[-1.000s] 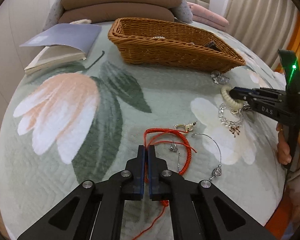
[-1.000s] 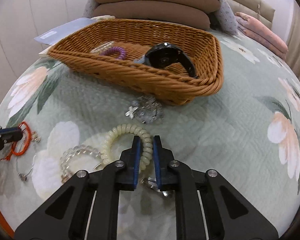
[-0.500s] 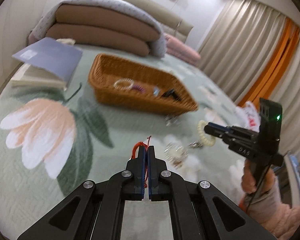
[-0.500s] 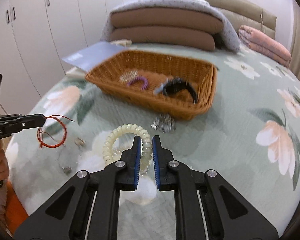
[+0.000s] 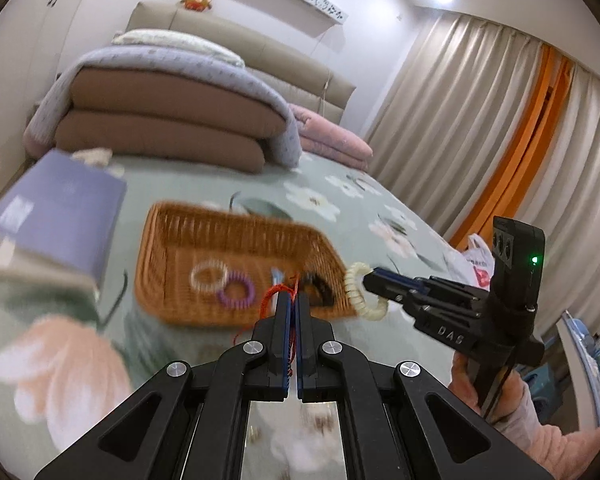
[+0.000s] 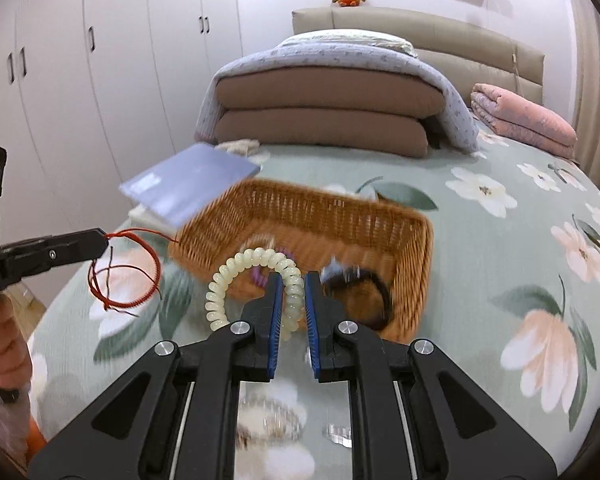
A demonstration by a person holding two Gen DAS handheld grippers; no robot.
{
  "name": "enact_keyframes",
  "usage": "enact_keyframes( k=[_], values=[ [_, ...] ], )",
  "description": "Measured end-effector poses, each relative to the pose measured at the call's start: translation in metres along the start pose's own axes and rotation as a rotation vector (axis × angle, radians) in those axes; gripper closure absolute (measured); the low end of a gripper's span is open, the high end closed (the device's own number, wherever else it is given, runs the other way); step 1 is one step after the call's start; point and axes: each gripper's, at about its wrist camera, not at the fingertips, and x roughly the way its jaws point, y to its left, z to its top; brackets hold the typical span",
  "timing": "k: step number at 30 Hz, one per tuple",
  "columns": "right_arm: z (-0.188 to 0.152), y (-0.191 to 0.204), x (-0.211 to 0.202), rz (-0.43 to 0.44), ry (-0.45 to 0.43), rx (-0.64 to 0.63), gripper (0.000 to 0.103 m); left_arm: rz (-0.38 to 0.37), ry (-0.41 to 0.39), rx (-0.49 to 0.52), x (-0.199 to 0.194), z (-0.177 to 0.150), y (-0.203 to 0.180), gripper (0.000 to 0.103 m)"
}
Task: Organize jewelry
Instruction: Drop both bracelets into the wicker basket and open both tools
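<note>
Both grippers loaded: L gripper [image 5: 292,300] pinching red cord bracelet [image 6: 126,268], R gripper [image 6: 291,280] clamping cream coil bracelet [image 6: 252,280] (basket [image 6: 416,248] ahead, below, R nearer its near edge).

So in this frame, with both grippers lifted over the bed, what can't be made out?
- Left wrist view: the wicker basket contents are motion-blurred; the dark item is partly hidden by the left gripper and its red cord bracelet.
- Right wrist view: jewelry left on the bedspread is blurred and covered by the right gripper holding the cream coil bracelet.
</note>
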Motion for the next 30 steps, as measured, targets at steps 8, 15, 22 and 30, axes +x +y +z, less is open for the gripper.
enact_keyframes(
  k=[8, 15, 22, 30],
  values=[
    [0.045, -0.005, 0.072, -0.052, 0.064, 0.017, 0.093, 0.061, -0.003, -0.002, 0.068, 0.044, 0.018, 0.102],
    [0.056, -0.008, 0.149, -0.065, 0.205, 0.023, 0.092, 0.154, 0.096, -0.062, 0.130, 0.030, 0.054, 0.102],
    [0.038, -0.005, 0.179, -0.070, 0.259, 0.014, 0.092, 0.201, 0.143, -0.090, 0.142, 0.018, 0.074, 0.102],
    [0.030, -0.008, 0.165, -0.017, 0.233, 0.059, 0.092, 0.198, 0.162, -0.039, 0.129, 0.012, 0.061, 0.076]
  ],
)
